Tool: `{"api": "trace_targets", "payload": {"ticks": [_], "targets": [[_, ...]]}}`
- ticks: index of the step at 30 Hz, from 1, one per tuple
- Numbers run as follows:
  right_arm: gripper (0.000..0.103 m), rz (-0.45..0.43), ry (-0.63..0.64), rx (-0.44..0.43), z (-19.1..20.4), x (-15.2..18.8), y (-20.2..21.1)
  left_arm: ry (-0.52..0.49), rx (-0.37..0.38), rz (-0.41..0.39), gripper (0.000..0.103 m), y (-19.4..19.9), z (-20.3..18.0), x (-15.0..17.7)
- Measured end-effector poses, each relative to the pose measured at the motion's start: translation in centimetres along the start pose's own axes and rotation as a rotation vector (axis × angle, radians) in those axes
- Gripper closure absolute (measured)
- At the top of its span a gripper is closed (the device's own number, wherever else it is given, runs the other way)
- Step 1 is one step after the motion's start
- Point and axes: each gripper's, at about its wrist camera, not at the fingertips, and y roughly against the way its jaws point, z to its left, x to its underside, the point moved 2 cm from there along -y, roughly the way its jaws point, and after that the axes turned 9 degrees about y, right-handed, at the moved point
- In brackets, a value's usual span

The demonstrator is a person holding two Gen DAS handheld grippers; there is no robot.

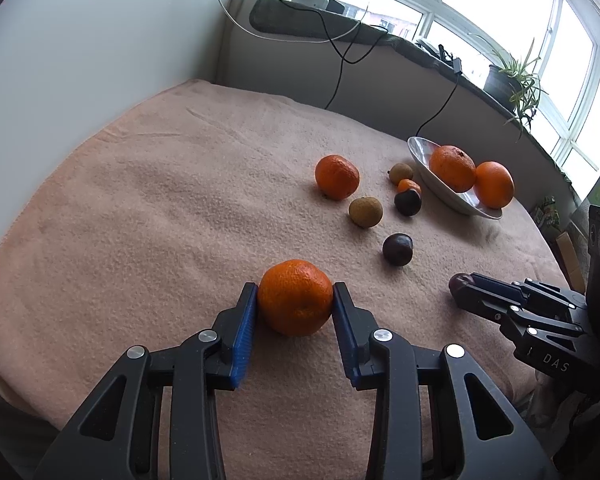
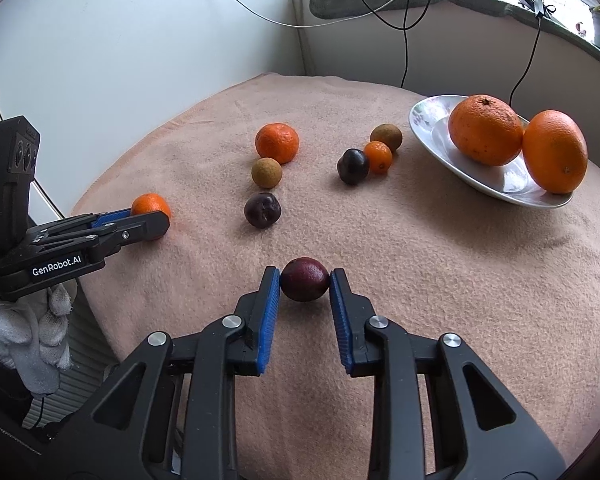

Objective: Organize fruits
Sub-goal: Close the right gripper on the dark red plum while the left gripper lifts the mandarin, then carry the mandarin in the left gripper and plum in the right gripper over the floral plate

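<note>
Gripping tangerine (image 1: 295, 298) w/ left gripper (image 1: 295, 300) jaws, right gripper (image 2: 305, 280) jaws clamping dark plum (image 2: 305, 279), both low over blanket (image 2: 420, 260).

Ahead of the right gripper (image 2: 305, 280) the blanket (image 2: 440, 264) lies bare up to the dish (image 2: 424, 120); ahead-left, loose fruit crowd the path: a dark plum (image 2: 262, 210), brown fruit (image 2: 266, 173) and tangerine (image 2: 277, 143)

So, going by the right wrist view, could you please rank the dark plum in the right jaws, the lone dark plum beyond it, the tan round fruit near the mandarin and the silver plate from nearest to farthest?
1. Dark plum, between the jaws.
2. Lone dark plum, ahead-left.
3. Tan round fruit, behind it.
4. Silver plate, far right.
</note>
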Motion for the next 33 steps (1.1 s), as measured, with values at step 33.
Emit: {"api": "trace_targets", "payload": {"ticks": [33], "targets": [[0.076, -0.136, -0.141, 0.217, -9.7, -2.3, 4.7, -0.185, 0.233, -0.019, 0.068, -4.7, -11.2, -6.5]]}}
